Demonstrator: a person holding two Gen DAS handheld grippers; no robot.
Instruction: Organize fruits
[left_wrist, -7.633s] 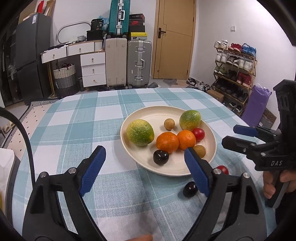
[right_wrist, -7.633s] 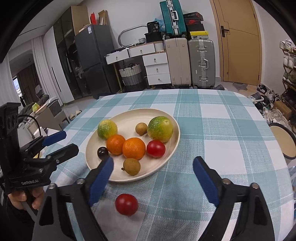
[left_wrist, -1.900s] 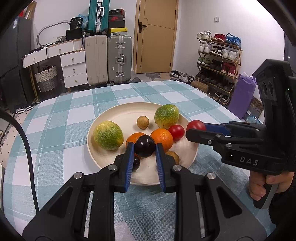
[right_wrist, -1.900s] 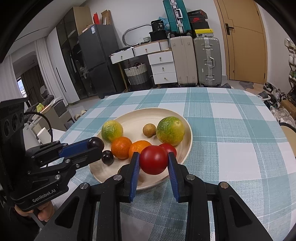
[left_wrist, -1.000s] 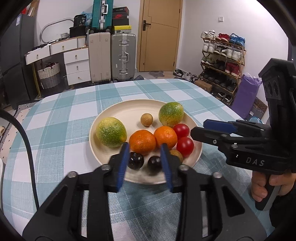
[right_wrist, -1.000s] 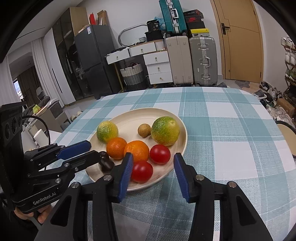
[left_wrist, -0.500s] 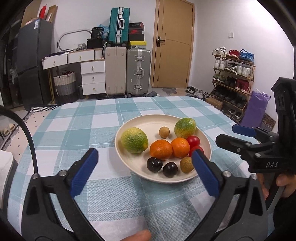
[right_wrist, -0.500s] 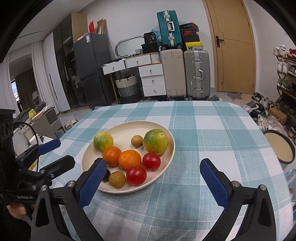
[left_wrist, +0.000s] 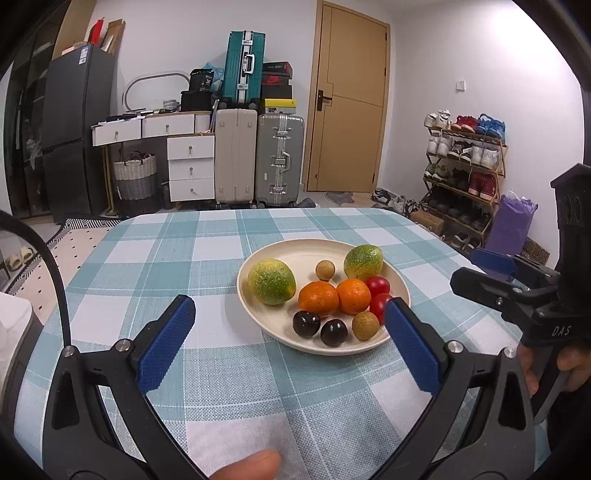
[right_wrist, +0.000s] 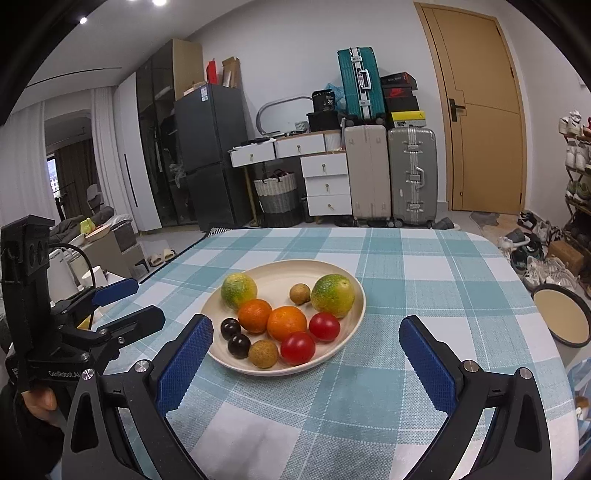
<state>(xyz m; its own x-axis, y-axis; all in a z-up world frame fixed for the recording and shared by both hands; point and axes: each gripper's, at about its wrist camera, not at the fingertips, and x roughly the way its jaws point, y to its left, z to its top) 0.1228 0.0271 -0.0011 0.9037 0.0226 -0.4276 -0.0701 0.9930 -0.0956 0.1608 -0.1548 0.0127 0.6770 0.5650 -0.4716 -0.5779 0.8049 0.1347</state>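
- The left gripper (left_wrist: 288, 343) hangs above the checked tablecloth (left_wrist: 155, 266), short of the plate (left_wrist: 258, 314); its blue-padded jaws are spread wide with nothing between them.
- The right gripper (right_wrist: 304, 363) is also held back from the plate, jaws spread wide and empty.
- All the fruit lies on the cream plate, which sits near the middle of the table.
- Two green-yellow citrus fruits (right_wrist: 238, 290) sit toward the far side of the plate, with a small brown fruit (right_wrist: 299, 293) between them.
- Two oranges (right_wrist: 286, 322) lie side by side at the centre, touching each other.
- Two red tomatoes (right_wrist: 297, 347) sit on the right side of the plate, close together.
- Two dark plums (right_wrist: 238, 345) lie on the near left part, just beside another small brown fruit (right_wrist: 263, 353) at the near edge.
- In the left wrist view a fingertip (left_wrist: 247, 463) shows at the bottom edge.
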